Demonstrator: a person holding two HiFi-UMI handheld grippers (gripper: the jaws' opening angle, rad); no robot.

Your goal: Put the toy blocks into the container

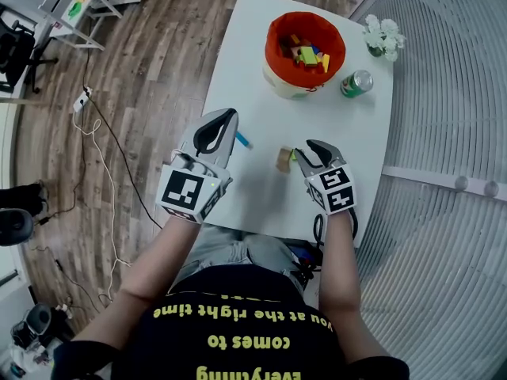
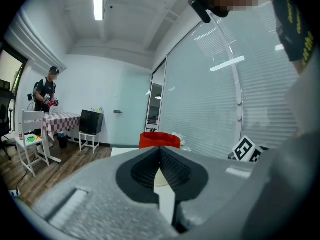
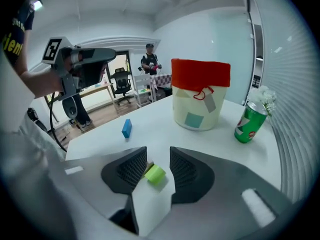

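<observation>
Straddling the lime-green cylindrical toy block [image 3: 155, 174] with parted jaws, right gripper [image 3: 157, 156] may nudge it rolling; left gripper [image 2: 160, 156] clenched, empty.

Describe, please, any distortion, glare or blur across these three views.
Head view: sharp, evenly lit, white table nearly washed out. Left gripper view: fisheye with dark corners, ceiling light glaring, reflections streaking the glass wall. Right gripper view: same fisheye curving, green block crisp.

Green can [image 1: 356, 83] upright near surface's [image 1: 238, 70] far right edge; white flowers [image 1: 383, 36] at far right corner. Power strip [image 1: 81, 100] on wooden floor [image 1: 158, 54].
</observation>
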